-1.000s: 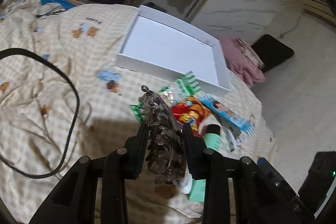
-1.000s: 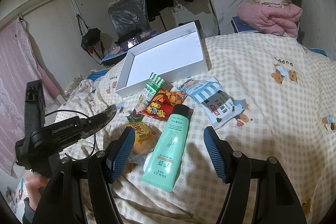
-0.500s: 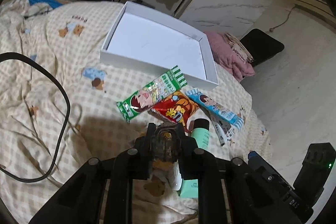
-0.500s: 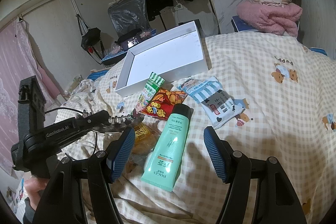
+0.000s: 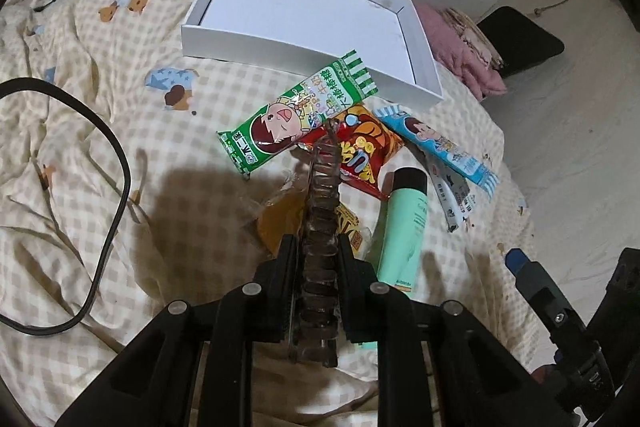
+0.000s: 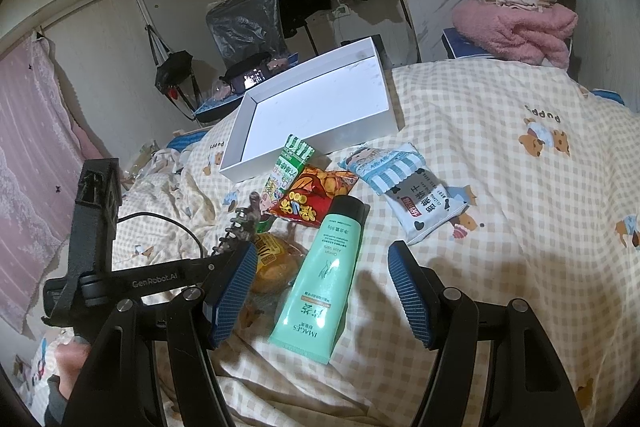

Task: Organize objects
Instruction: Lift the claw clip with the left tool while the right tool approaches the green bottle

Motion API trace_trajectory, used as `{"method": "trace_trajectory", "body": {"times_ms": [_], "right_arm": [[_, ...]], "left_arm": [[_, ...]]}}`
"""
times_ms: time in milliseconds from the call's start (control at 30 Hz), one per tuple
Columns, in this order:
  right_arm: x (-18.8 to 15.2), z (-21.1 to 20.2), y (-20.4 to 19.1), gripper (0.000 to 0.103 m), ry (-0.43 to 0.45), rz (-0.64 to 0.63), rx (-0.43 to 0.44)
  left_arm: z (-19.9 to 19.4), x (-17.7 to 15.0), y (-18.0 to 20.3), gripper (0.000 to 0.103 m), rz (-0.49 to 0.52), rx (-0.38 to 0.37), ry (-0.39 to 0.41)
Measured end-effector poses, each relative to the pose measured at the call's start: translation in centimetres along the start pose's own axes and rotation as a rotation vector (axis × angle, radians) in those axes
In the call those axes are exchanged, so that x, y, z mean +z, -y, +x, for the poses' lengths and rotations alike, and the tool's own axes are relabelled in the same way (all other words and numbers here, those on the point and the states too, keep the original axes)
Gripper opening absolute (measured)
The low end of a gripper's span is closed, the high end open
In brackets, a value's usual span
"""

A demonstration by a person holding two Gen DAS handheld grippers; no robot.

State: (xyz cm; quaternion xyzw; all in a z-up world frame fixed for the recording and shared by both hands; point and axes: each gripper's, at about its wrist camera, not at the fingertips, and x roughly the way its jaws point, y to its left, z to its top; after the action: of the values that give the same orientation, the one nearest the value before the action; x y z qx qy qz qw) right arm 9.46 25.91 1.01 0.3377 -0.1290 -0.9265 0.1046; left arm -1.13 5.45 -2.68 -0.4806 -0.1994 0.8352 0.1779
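Since a moment ago my left claw (image 5: 316, 251) has pinched tight on the brown hair clip (image 5: 322, 203) and tipped lower over the bed (image 5: 120, 99). The clip sticks forward above the yellow snack bag (image 6: 272, 259) (just beside the mint tube (image 6: 324, 275)). My right claw (image 6: 320, 291) hangs open, holding nothing, over that tube. The white box (image 5: 304, 3) lies beyond the 3 snack packets.

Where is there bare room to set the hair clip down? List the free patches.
The white box is bare inside, the roomiest spot. Open quilt lies between the black cable and the green snack pack. Crowded: snack packs, the bread pack and the green tube bunch just before the box. The left gripper holds the hair clip.
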Motion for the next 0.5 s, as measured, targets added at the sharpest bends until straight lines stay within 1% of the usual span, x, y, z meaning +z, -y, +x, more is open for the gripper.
{"method": "trace_trajectory", "body": {"times_ms": [33,100,133,300,400,500], "right_arm": [[0.0,0.0,0.0,0.069,0.000,0.000,0.001],[0.0,0.0,0.0,0.069,0.000,0.000,0.000],[0.0,0.0,0.0,0.069,0.000,0.001,0.000],[0.1,0.0,0.1,0.069,-0.006,0.004,0.000],[0.1,-0.1,0.0,0.069,-0.009,0.002,0.001],[0.1,-0.1,0.0,0.069,-0.014,0.005,-0.001]], "left_arm": [[-0.2,0.0,0.0,0.019,-0.002,-0.002,0.007],[-1.0,0.0,-0.1,0.018,-0.008,-0.012,0.046],[-1.7,0.0,-0.1,0.018,-0.010,-0.026,0.083],[-3.9,-0.1,0.2,0.018,0.007,-0.094,0.197],[-4.0,0.0,0.5,0.018,0.023,-0.118,0.198],[-3.8,-0.1,0.7,0.018,0.036,-0.118,0.184]]}}
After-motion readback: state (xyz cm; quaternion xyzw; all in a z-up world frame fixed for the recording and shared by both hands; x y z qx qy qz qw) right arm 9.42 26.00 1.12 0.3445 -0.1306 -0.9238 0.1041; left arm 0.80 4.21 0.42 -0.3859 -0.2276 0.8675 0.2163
